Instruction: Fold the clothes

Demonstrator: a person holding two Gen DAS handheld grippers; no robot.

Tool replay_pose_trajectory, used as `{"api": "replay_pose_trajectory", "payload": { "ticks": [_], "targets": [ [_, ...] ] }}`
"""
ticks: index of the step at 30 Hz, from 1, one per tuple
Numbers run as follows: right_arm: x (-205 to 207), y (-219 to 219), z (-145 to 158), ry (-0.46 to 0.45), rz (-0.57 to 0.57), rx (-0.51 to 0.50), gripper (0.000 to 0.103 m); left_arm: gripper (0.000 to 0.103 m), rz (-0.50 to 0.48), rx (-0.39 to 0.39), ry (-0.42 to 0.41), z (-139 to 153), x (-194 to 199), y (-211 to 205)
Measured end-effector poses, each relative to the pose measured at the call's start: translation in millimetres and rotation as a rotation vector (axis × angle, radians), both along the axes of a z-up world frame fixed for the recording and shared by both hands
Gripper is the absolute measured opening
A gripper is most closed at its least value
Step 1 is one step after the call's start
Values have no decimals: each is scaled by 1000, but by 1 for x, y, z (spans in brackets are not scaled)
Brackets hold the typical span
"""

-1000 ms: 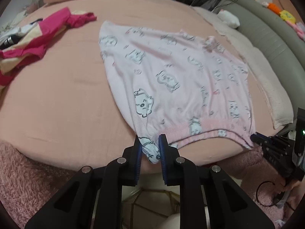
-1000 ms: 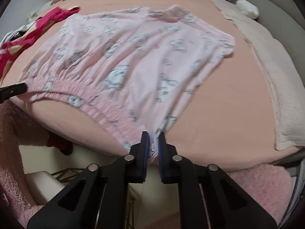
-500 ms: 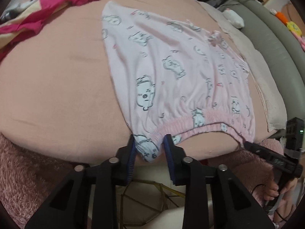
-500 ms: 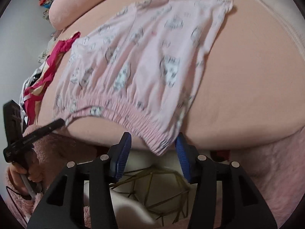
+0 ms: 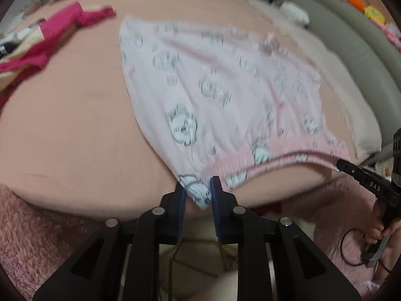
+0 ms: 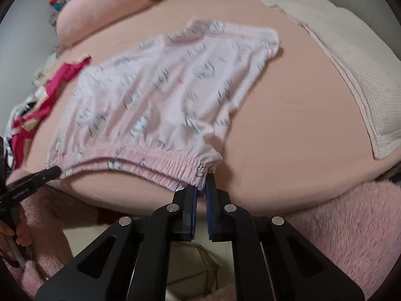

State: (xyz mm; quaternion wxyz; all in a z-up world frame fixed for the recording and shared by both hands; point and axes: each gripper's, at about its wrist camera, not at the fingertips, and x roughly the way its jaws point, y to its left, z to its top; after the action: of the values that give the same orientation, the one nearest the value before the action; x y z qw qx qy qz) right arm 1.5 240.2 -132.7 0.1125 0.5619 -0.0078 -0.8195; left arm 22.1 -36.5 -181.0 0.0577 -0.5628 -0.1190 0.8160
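Observation:
Pink pajama shorts (image 5: pixel 213 80) printed with cartoon animals lie flat on the peach bed sheet (image 5: pixel 75 125), elastic waistband toward me. My left gripper (image 5: pixel 198 190) is shut on the waistband's left corner, which bunches between the blue pads. In the right wrist view the same shorts (image 6: pixel 163 95) spread away from my right gripper (image 6: pixel 200 190), shut on the waistband's right corner at the bed edge. Each gripper shows in the other's view: the right one (image 5: pixel 361 175) and the left one (image 6: pixel 37 178). Both views are motion-blurred.
A magenta and cream clothes pile (image 5: pixel 50 35) lies at the far left of the bed. A pink pillow (image 6: pixel 100 17) sits at the back, and a cream waffle blanket (image 6: pixel 351 62) runs along the right side. Fluffy pink fabric (image 6: pixel 338 225) hangs below the bed edge.
Half a second ago both grippers stood open around the waistband corners. Both have now closed on those corners again.

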Motion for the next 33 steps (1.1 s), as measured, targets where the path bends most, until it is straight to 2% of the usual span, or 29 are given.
{"api": "replay_pose_trajectory", "payload": {
  "ticks": [2, 4, 6, 8, 15, 20, 23, 25, 29, 33],
  "targets": [
    [1, -1, 2, 4, 3, 27, 12, 35, 21, -8, 13, 4, 2, -3],
    [1, -2, 5, 8, 7, 54, 16, 35, 33, -27, 79, 19, 5, -4],
    [1, -6, 6, 15, 20, 76, 30, 35, -13, -54, 136, 33, 8, 3],
    [0, -14, 6, 29, 56, 86, 35, 36, -85, -102, 162, 37, 10, 15],
    [-3, -45, 6, 76, 183, 122, 36, 36, -310, -249, 155, 19, 1, 62],
    [-5, -67, 6, 110, 273, 148, 36, 35, -337, -272, 140, 5, -9, 69],
    [-15, -67, -9, 75, 270, 132, 36, 17, -323, -264, 167, 6, -11, 69],
    [-17, -63, -9, 79, 260, 108, 33, 10, -327, -253, 186, 10, -10, 69],
    [-15, -59, -3, 92, 260, 77, 8, 0, -342, -255, 208, 14, -6, 71],
    [-8, -61, 1, 104, 263, 75, 4, 0, -338, -245, 223, 22, -3, 68]
  ]
}}
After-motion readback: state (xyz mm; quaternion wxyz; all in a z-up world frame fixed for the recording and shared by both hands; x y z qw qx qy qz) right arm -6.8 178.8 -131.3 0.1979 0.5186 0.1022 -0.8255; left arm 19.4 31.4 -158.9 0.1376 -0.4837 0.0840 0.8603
